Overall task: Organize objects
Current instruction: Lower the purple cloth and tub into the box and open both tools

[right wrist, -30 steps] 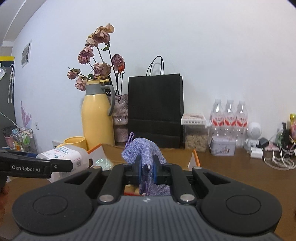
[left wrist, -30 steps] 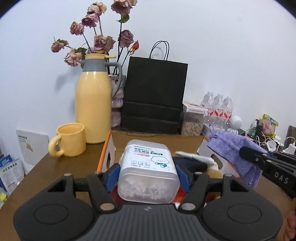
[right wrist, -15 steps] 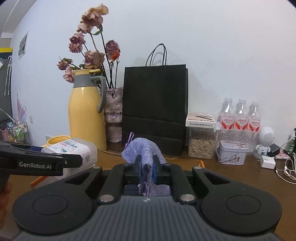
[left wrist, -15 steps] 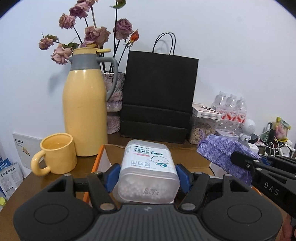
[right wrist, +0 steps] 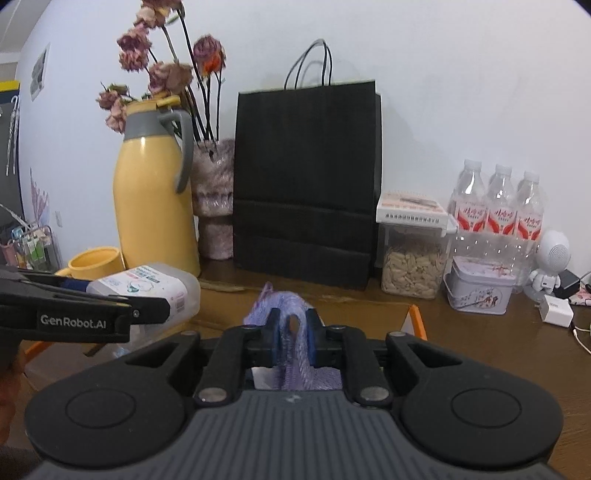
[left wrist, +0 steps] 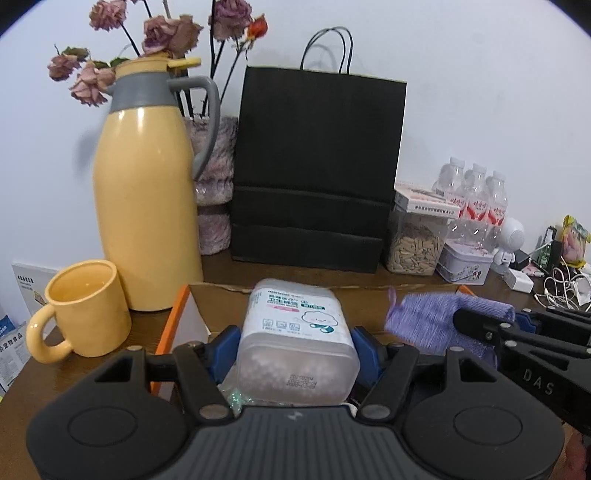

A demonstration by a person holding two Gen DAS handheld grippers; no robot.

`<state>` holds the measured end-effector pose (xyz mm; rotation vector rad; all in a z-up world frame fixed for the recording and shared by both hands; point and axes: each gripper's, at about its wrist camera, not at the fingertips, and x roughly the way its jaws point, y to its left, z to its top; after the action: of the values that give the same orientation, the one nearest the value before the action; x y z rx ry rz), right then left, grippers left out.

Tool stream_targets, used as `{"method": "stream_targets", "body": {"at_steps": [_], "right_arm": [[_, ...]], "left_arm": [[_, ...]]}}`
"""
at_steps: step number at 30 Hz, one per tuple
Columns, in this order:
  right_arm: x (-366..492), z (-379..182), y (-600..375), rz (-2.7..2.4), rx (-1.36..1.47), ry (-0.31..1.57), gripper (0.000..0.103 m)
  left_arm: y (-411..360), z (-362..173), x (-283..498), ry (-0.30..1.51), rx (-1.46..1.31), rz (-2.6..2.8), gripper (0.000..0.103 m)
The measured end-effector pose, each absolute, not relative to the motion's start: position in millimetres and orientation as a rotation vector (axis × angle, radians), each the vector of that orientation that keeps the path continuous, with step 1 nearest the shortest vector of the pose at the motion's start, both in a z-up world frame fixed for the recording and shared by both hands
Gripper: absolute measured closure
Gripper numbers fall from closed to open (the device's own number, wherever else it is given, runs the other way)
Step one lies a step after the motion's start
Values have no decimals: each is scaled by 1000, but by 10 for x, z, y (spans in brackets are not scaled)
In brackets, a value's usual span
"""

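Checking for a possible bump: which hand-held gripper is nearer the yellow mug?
Left. The left hand-held gripper, clamped on the cotton swab box, sits just right of the yellow mug; the right hand-held gripper, opening around the purple cloth, is farther right.

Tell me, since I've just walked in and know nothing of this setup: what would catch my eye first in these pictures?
Probably the tall yellow thermos jug at the back left, dried roses rising behind it, and the black paper bag beside them against the wall. Up close, the left gripper clamps a translucent cotton swab box above an open cardboard box, while the right gripper, its jaws opening, has a purple mesh pouch between them.
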<state>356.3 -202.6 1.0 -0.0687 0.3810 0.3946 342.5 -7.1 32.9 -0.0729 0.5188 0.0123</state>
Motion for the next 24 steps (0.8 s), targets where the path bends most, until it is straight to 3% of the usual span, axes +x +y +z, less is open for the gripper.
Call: {"method": "stream_targets", "body": {"at_steps": [1, 2, 3, 6, 24], "right_arm": [[3585, -10, -2019, 395, -77, 396, 66], [3599, -31, -2010, 386, -87, 408, 38], [3604, -43, -2007, 373, -94, 410, 25], [3602, -64, -2013, 347, -116, 415, 0], [3472, 6, -2014, 371, -101, 418, 0]], "left_arm": [[-64, 319, 3436, 522, -75, 17, 31], [-52, 306, 3452, 528, -74, 26, 14], [-38, 298, 3469, 534, -73, 40, 6], [11, 308, 3463, 524, -83, 59, 5], [8, 402, 3333, 509, -89, 62, 2]]}}
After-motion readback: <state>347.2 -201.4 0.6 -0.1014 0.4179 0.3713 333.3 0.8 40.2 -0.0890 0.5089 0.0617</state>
